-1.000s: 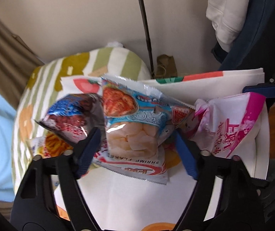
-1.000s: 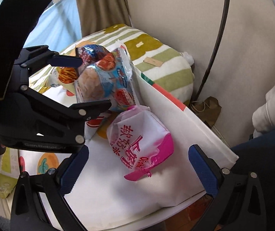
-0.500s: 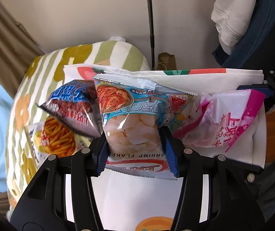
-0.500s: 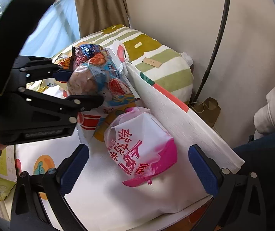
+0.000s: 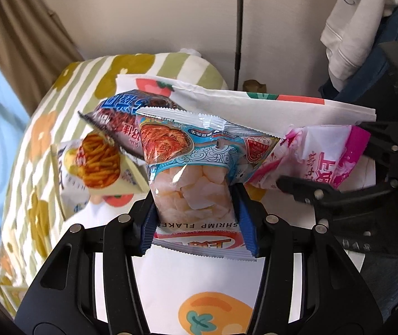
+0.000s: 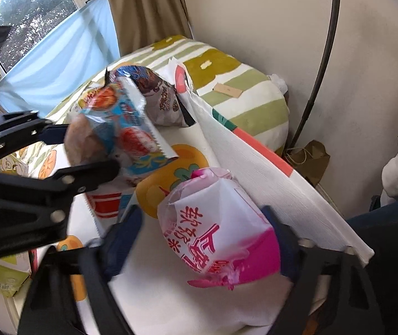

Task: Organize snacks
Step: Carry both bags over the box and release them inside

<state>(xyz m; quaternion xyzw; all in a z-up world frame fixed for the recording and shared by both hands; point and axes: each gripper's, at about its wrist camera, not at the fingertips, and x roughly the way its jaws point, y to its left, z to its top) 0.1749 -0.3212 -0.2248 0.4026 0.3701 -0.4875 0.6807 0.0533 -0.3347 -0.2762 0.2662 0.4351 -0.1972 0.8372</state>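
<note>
Left tongs (image 5: 199, 212) clamp blue crinkly-film shrimp-flake packet (image 5: 196, 167) low on body, lifted off white fruit-print sheet (image 5: 199, 279). Light, puffy, crushable; we grip gently. Right tongs (image 6: 204, 237) just closing round pink-white snack bag (image 6: 221, 223) lying on sheet; contact unclear, film slippery.

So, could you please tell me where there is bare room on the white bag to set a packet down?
The white bag is bare in front, below the pink packet and toward the near edge. It is crowded at the back, where the dark blue packet and the fries packet lie.
</note>
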